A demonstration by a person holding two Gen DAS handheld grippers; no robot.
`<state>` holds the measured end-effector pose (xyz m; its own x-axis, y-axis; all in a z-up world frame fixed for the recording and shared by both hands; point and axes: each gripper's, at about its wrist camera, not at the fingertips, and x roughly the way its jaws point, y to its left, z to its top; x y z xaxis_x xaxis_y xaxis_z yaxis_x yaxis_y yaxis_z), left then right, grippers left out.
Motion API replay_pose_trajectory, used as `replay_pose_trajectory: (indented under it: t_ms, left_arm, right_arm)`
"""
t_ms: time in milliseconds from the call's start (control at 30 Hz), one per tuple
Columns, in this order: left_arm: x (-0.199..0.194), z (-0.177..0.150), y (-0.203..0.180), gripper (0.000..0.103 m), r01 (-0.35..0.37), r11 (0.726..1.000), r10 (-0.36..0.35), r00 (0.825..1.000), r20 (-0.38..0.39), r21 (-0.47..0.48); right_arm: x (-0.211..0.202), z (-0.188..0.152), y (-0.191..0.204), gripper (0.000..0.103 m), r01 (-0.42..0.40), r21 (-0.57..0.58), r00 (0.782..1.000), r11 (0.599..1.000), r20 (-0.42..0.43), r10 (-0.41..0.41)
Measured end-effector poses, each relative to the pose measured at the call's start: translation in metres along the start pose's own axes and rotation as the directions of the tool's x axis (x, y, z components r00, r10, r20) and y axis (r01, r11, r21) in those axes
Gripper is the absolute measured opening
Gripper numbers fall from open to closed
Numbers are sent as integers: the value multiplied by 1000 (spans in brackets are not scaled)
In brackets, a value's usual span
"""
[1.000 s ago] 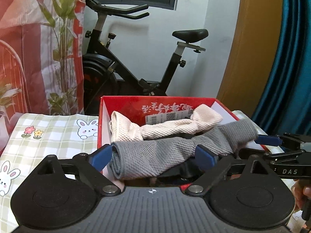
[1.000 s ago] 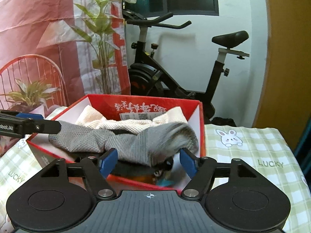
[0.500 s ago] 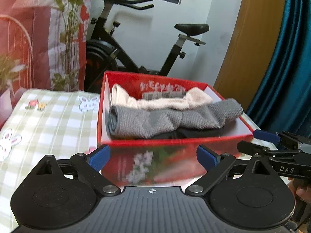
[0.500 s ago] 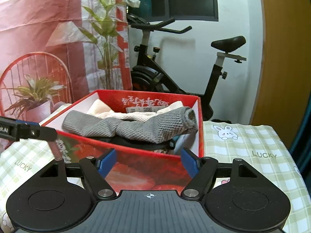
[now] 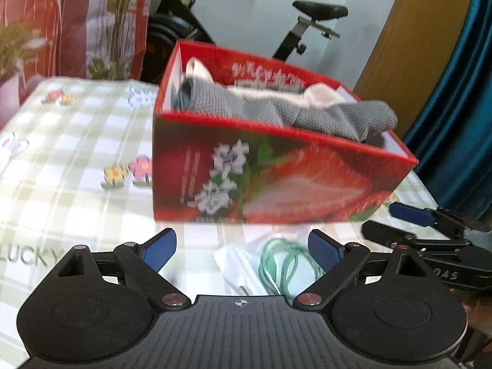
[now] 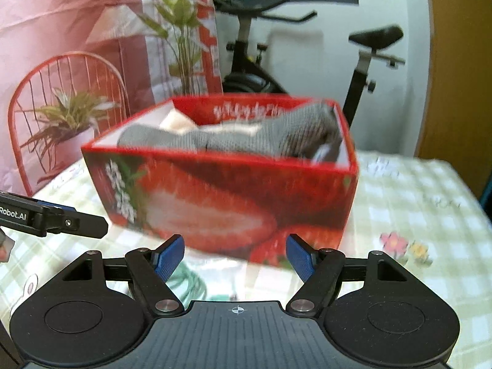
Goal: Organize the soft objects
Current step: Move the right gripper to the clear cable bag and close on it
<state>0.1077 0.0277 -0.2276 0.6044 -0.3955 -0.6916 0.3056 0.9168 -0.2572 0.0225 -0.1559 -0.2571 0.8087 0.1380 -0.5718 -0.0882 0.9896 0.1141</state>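
Observation:
A red strawberry-print box [image 5: 276,184] [image 6: 215,206] stands on the checked tablecloth. Inside it a grey knitted sock [image 5: 307,113] [image 6: 246,138] lies lengthwise over a cream sock [image 5: 323,95] [image 6: 175,121]. My left gripper [image 5: 242,240] hovers low in front of the box; its jaws are closing a little, with nothing between them. My right gripper [image 6: 235,243] is also open and empty in front of the box. Each gripper shows at the edge of the other's view: the right one's fingers [image 5: 409,212], the left one's fingers [image 6: 70,221].
A clear bag with a coiled green cord [image 5: 283,261] [image 6: 187,279] lies on the cloth just below both grippers. Behind the table are an exercise bike [image 6: 369,70], a potted plant [image 6: 67,117] on a red wire chair, and a blue curtain [image 5: 455,92].
Both grippers have drawn back and down from over the box to its front. The grey sock that sat between their jaws a second ago now lies in the box.

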Motion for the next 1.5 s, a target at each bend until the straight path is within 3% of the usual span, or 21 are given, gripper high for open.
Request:
replay_pose_trajectory:
  t_ms: [200,433,733,967,1167,1500]
  left_arm:
    - [18,-15,7,82,27,999,-30,997,-64,-46]
    - [29,-27,6,66,86,994,-92,991,-101,-69]
    - [33,-35,6,65,102,992,-110,988,-108,-75]
    - [26,-40,14,52,112,986,-126,986,-105,-123]
    - [25,-43,13,52,124,984,-138,984,-111,-127]
    - [22,-47,14,45,140,978,-161,979,-129,-153]
  right_arm:
    - [23,-21,1,70,-19,43,996,999,-91,23]
    - [39,-28,5,70,-33,45,990,998,-133,39]
    - [49,-29,7,70,-69,51,984,996,-159,76]
    - [44,-31,12,65,-100,52,979,994,-174,107]
    - [39,-34,20,64,-127,47,973,991,-188,133]
    - [29,-39,17,65,-85,62,980,994,-176,95]
